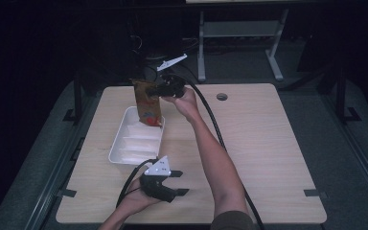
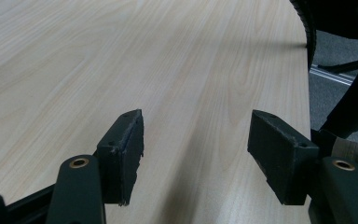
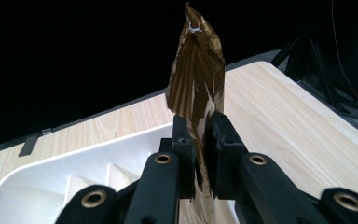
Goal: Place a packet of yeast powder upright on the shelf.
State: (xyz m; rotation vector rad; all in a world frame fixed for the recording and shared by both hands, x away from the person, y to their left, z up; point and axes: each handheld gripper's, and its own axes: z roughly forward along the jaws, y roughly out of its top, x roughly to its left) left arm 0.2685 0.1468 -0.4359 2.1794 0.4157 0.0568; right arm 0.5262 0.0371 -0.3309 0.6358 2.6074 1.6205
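White tray [image 1: 120, 154] sits left of table centre, compartments look bare. Left gripper [image 1: 178, 182] idles just beside the tray's near corner, jaws wide apart, nothing between them. Right gripper [image 1: 159, 89] is clamped on a brown snack bag [image 1: 147, 102], held upright over the tray's far end, bottom edge about at the rim. Pick looks done; placing and release are left.

From above the near edge we looked forward and down over the whole table [image 1: 268, 143]. Our left gripper [image 2: 196, 154] camera skimmed low and close across bare wood. Our right gripper [image 3: 199, 154] camera sat close, sharing the white tray [image 3: 37, 186] with the high view.
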